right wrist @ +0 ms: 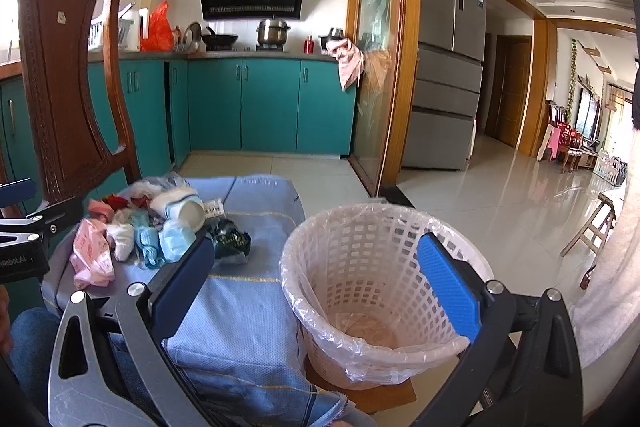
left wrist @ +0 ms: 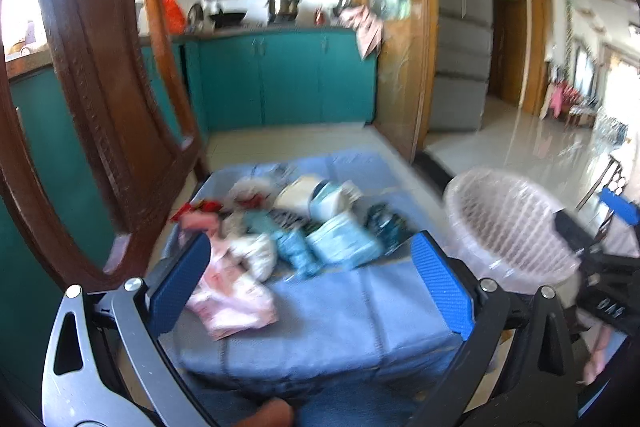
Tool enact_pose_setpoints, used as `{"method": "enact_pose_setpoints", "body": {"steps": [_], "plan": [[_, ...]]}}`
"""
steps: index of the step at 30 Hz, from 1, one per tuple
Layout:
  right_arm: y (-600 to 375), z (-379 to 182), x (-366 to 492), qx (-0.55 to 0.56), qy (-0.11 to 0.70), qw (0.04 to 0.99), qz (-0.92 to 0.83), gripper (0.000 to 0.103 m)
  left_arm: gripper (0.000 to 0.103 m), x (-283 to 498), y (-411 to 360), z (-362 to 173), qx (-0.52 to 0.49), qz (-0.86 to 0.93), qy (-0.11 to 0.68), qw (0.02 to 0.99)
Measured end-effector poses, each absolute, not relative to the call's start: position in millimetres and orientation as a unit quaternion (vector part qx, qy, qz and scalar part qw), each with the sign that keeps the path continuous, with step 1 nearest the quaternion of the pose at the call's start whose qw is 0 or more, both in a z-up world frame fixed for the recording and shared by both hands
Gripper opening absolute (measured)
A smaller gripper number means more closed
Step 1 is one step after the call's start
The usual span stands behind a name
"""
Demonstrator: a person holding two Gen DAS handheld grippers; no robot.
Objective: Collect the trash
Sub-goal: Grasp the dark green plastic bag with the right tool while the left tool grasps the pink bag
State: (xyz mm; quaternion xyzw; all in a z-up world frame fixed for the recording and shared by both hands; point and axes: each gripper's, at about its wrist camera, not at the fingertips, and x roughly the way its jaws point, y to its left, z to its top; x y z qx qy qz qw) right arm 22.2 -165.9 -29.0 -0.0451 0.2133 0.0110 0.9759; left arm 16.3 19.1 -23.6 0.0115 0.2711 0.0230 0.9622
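A heap of trash (left wrist: 296,227) (right wrist: 160,227) lies on a blue cloth (left wrist: 328,311) (right wrist: 240,307): a pink wrapper (left wrist: 228,295) (right wrist: 91,259), a white wad, light blue packets (left wrist: 340,245), a white cup (right wrist: 182,209) on its side and a dark green wrapper (right wrist: 232,239). A white lattice basket (right wrist: 372,287) (left wrist: 508,223) with a clear liner stands right of the cloth. My left gripper (left wrist: 316,283) hangs open just short of the heap, holding nothing. The right gripper (right wrist: 320,279) is open over the basket's near left rim, empty.
A carved wooden chair back (left wrist: 92,87) (right wrist: 68,67) rises at the left, close to the cloth. Teal kitchen cabinets (right wrist: 260,103) are behind, a fridge (right wrist: 448,67) and glossy tiled floor (right wrist: 500,207) to the right. A person's jeans-clad leg (right wrist: 32,343) is under the cloth's near edge.
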Motion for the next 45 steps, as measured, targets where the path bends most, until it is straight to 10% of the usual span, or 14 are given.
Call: {"method": "enact_pose_setpoints", "body": {"steps": [7,14,27,35,45], "plan": [[-157.1,-63.7,60.4,-0.037,0.302,0.949,0.083,0.099,0.099,28.7,68.7,-54.9,-0.018,0.055,0.352,0.934],[-115.7,-79.7,87.2,-0.044,0.327,0.931,0.157,0.073,0.084,38.9,99.8,-75.9,-0.05,0.055,0.395,0.916],[-99.1,-90.8,176.4,-0.051,0.349,0.926,0.135,0.081,0.092,95.3,103.3,-112.6,-0.035,0.063,0.455,0.887],[-74.2,-121.0,218.0,-0.083,0.399,0.9,0.153,0.065,0.039,102.1,111.1,-126.5,-0.057,0.039,0.476,0.877],[-71.0,-118.9,189.8,-0.081,0.394,0.897,0.186,0.036,0.017,86.4,109.9,-116.2,-0.056,0.016,0.45,0.891]]}}
